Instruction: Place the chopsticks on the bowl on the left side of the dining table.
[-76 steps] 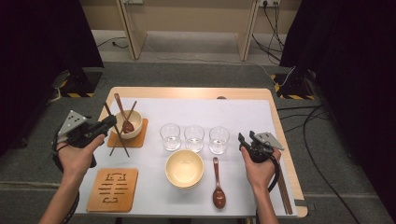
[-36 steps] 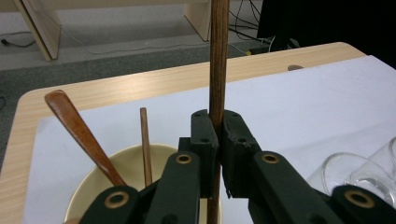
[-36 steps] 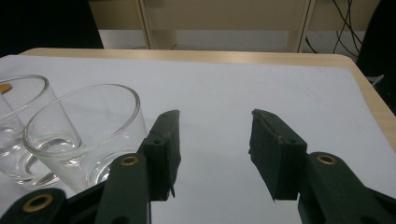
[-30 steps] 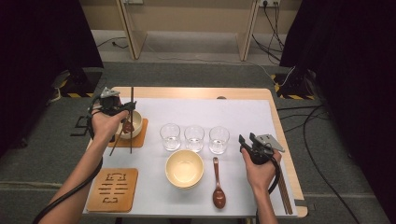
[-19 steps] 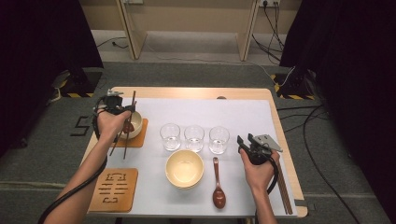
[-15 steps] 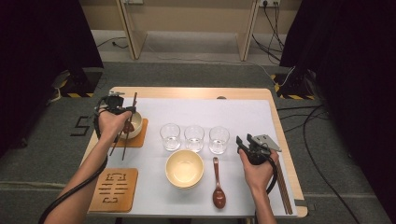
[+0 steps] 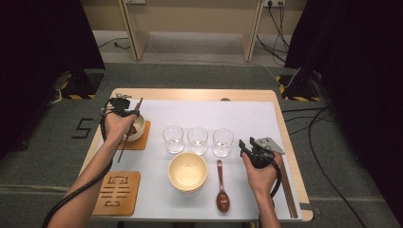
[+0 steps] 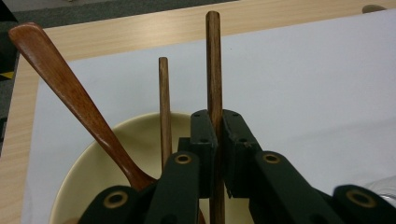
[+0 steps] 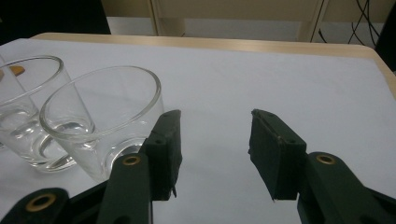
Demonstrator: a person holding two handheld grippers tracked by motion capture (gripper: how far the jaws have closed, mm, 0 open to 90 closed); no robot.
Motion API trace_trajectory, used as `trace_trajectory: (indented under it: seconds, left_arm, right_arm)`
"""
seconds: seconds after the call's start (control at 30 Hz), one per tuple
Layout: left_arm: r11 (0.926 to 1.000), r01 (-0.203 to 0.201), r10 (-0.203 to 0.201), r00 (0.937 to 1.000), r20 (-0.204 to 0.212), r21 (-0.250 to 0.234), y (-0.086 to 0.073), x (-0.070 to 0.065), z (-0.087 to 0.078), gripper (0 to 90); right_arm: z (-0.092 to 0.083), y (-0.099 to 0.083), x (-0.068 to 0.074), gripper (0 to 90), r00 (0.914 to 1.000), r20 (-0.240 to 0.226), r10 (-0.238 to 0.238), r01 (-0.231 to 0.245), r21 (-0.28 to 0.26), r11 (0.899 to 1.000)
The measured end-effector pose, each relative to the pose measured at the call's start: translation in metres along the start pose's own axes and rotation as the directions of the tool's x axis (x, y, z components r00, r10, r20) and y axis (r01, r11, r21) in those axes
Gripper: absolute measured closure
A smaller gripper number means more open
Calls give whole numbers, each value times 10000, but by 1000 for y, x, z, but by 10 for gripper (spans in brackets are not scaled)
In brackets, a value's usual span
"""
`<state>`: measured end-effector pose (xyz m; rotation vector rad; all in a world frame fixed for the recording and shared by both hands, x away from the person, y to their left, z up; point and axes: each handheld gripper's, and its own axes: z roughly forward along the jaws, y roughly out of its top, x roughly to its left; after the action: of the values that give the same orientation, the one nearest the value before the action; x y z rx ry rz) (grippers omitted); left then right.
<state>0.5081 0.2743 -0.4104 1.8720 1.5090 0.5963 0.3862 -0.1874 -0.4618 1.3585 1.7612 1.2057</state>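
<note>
My left gripper (image 7: 124, 108) hangs over the small cream bowl (image 7: 139, 127) on its wooden coaster (image 7: 142, 142) at the table's left. It is shut on a dark wooden chopstick (image 7: 127, 137). In the left gripper view the jaws (image 8: 217, 116) pinch that chopstick (image 8: 214, 65). A second chopstick (image 8: 164, 102) and a wooden spoon (image 8: 70, 93) lean in the bowl (image 8: 116, 149) just behind. My right gripper (image 7: 244, 146) rests at the right side, open and holding nothing. In the right gripper view its jaws (image 9: 215, 140) stand apart over the white mat, beside a glass (image 9: 102, 121).
Three glasses (image 7: 197, 140) stand in a row at the middle. A larger cream bowl (image 7: 187, 172) sits in front of them, a wooden spoon (image 7: 222, 190) to its right. A patterned coaster (image 7: 117, 192) lies front left. Another chopstick pair (image 7: 287, 190) lies along the table's right edge.
My left gripper came in from beyond the table's left edge, closed on a chopstick at the small bowl, and has since sunk a little. The right gripper has stayed put.
</note>
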Motion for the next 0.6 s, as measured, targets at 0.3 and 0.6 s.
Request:
trace_trajectory:
  seconds: [0.3,0.6]
  left_arm:
    - [9994,-175,187,9990,-415,285,-3,2,5,829]
    - [9988,-103,127,9987,-487,478,-6,7,9,822]
  right_arm:
    - [0,1,-1,540,10000,-79,-36,36,9,10000]
    - [0,1,-1,538,10000,-93,-13,13,19,10000]
